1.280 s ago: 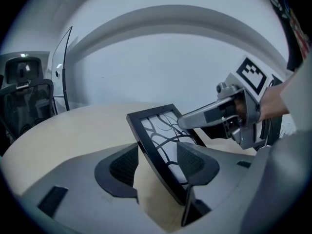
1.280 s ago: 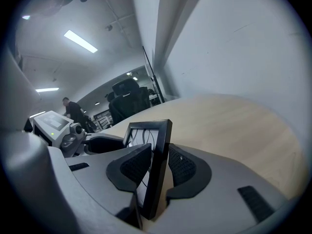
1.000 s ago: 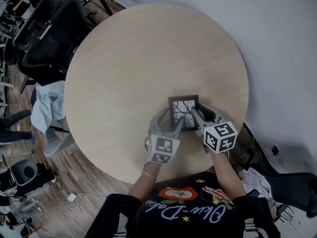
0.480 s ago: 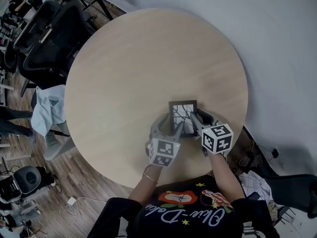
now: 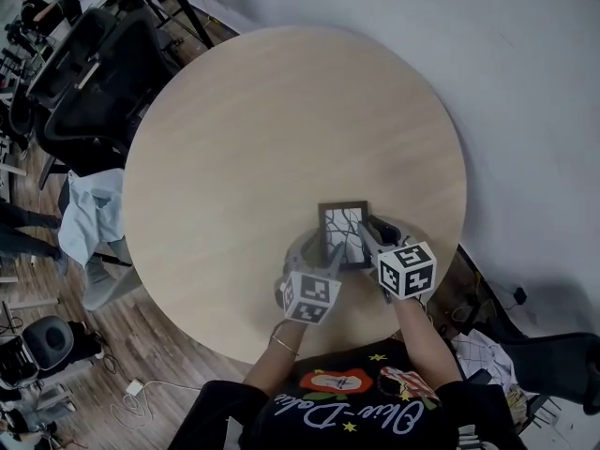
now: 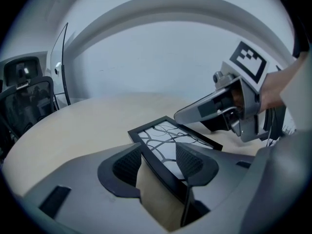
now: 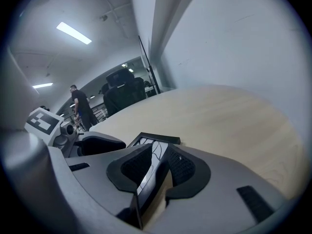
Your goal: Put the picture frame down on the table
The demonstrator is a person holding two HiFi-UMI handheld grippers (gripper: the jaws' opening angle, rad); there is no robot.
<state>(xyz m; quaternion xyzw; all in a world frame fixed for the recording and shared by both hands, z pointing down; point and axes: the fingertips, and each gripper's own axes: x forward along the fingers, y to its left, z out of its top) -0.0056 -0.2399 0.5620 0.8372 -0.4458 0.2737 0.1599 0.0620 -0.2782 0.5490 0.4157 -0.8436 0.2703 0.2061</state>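
A small black picture frame (image 5: 343,234) with a white, black-lined print is held low over the near right part of the round wooden table (image 5: 262,129), tilted. My left gripper (image 5: 327,254) is shut on its left edge, and the frame (image 6: 168,143) passes between the dark pads of that gripper (image 6: 163,164). My right gripper (image 5: 371,239) is shut on the right edge, where the frame (image 7: 155,141) shows edge-on in that gripper (image 7: 157,167). I cannot tell if the frame touches the tabletop.
Black office chairs (image 5: 94,73) stand at the table's far left. A light blue cloth (image 5: 94,209) hangs over a seat by the left rim. A pale wall (image 5: 525,111) runs along the right. A person (image 7: 80,106) stands far off.
Both grippers and the frame have drifted a little toward the table's near edge, and the frame looks lower and flatter than before. Both grips are unchanged.
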